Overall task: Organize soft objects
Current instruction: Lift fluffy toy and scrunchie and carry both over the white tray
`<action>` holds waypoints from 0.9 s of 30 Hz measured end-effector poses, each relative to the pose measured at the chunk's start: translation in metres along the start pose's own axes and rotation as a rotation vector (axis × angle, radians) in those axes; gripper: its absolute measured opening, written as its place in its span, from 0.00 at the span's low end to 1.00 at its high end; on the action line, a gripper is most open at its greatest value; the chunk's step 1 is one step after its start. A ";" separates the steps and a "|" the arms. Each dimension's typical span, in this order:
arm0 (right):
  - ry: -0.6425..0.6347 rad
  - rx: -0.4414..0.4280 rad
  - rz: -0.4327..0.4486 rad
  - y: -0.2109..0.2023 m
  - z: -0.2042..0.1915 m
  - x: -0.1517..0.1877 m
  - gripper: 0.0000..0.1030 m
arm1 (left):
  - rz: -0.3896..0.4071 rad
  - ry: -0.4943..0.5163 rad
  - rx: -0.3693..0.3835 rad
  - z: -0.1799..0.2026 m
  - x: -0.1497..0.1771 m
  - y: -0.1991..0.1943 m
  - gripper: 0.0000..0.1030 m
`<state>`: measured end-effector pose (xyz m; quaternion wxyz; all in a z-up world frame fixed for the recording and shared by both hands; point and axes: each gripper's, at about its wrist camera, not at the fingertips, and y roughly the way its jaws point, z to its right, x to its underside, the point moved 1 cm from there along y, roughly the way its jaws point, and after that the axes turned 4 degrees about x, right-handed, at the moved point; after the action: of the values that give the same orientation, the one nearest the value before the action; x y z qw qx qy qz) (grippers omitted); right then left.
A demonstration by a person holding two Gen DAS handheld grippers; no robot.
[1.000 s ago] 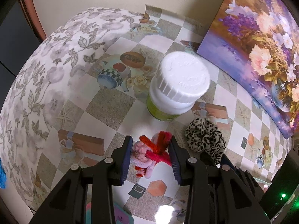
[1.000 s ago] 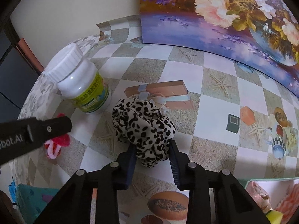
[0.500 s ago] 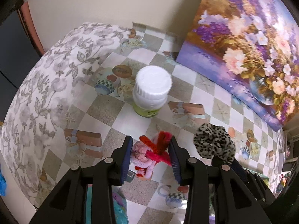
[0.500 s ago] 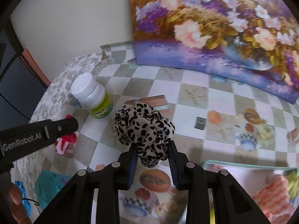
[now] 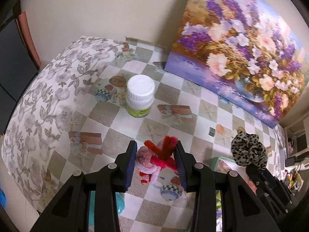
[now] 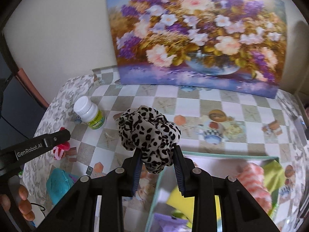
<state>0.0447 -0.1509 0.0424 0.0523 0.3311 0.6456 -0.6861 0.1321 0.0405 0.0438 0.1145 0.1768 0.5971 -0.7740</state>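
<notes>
Left wrist view: the left gripper [image 5: 156,162] holds a red and pink pipe-cleaner toy [image 5: 157,157] between its blue-padded fingers [image 5: 130,164], which are closed narrow against both of its sides. The toy is raised clear of the table [image 5: 123,137], which carries a checkered printed cloth over a grey leaf-patterned one. A white-capped bottle [image 5: 140,98] with a green label stands upright toward the table's far left corner, well apart from the toy. A flower painting [image 5: 241,44] leans along the far edge against the wall. At the right of this view the right gripper [image 5: 256,169] grips a leopard-print scrunchie [image 5: 248,150], also off the surface. Below it the corner of a mint-rimmed box [image 5: 216,159] shows (contents not legible here).

Right wrist view: the right gripper [image 6: 158,166] is clamped narrow on the lower part of the leopard-print scrunchie [image 6: 149,133], most of which bulges above the fingertips. The scrunchie hangs above the far rim of the mint-rimmed box [image 6: 227,155], which sits at the table's [image 6: 251,106] near right and holds an orange striped soft item [image 6: 255,181], yellow-green fabric and a purple piece. The left gripper [image 6: 59,141] enters from the left edge with the toy [image 6: 60,149] in it. A teal plush [image 6: 58,182] lies at the near left edge. The bottle [image 6: 89,114] stands at far left; the painting [image 6: 197,36] lines the far edge.
</notes>
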 end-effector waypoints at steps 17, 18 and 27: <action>0.113 0.119 -0.019 -0.053 0.091 0.057 0.32 | -0.002 0.276 0.100 0.089 0.069 -0.030 0.39; 0.120 0.123 -0.022 -0.056 0.097 0.061 0.32 | -0.006 0.293 0.102 0.094 0.073 -0.030 0.39; 0.160 0.133 -0.074 -0.062 0.124 0.095 0.32 | -0.081 0.407 0.129 0.134 0.115 -0.020 0.39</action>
<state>-0.1078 -0.2210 0.0386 -0.0471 0.3636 0.6125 -0.7003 0.0015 -0.0796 0.0442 -0.0509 0.3124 0.5639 -0.7628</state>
